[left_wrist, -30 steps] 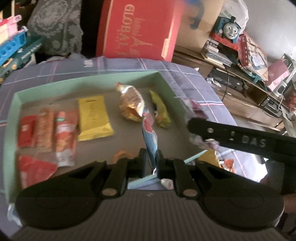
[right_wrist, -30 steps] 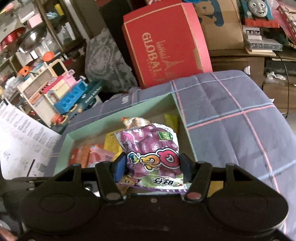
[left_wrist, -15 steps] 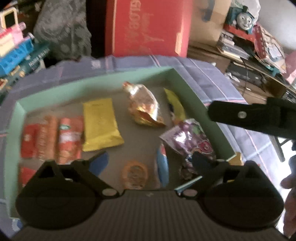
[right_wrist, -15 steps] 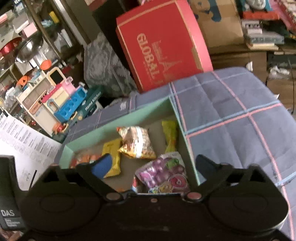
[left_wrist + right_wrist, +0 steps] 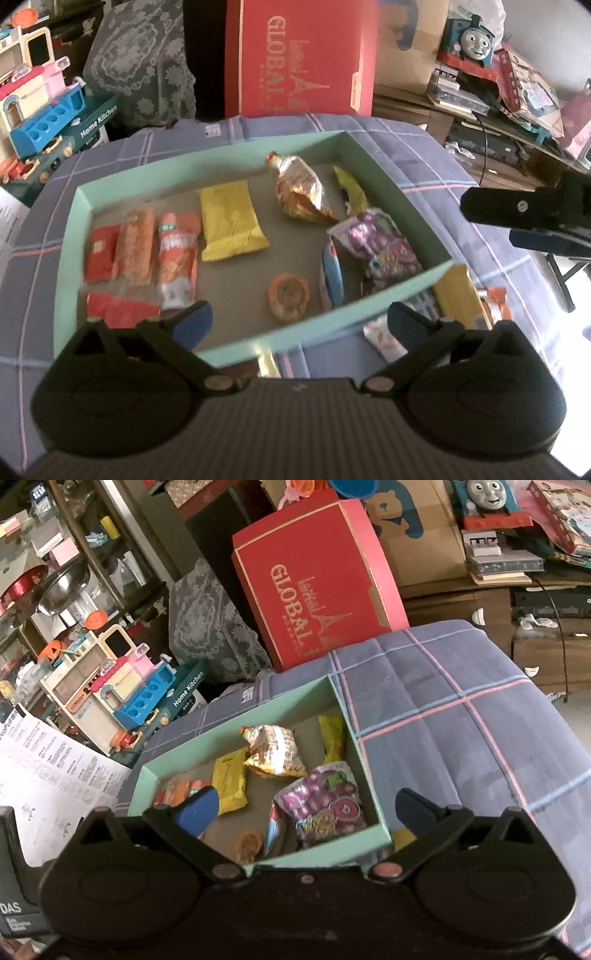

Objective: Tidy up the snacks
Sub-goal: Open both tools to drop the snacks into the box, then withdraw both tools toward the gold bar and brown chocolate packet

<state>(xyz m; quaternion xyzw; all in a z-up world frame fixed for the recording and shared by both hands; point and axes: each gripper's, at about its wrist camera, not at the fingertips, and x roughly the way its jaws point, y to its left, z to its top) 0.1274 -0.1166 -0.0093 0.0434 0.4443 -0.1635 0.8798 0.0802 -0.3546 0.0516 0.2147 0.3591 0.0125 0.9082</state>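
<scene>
A mint-green box (image 5: 221, 162) (image 5: 236, 727) lies on the plaid cloth and holds several snacks. A purple gummy pack (image 5: 380, 243) (image 5: 325, 808) lies at its right end, a blue-and-red packet (image 5: 330, 273) (image 5: 275, 829) beside it, and an orange round snack (image 5: 288, 295) near the front wall. A yellow bar (image 5: 229, 221) (image 5: 231, 781), a gold bag (image 5: 301, 192) (image 5: 275, 749) and red and orange packs (image 5: 147, 251) lie further in. My left gripper (image 5: 299, 319) is open and empty above the front wall. My right gripper (image 5: 304, 808) is open and empty over the box's right end.
Loose snacks (image 5: 454, 299) lie on the cloth outside the box's front right corner. A red GLOBAL box (image 5: 299, 59) (image 5: 317, 587) stands behind the table. A toy kitchen (image 5: 110, 690) is at the left, and printed paper (image 5: 44, 775) lies near the table's left edge.
Both grippers opened and drew back. The left let go of the blue-and-red packet and the right let go of the purple gummy pack; both now lie in the box.
</scene>
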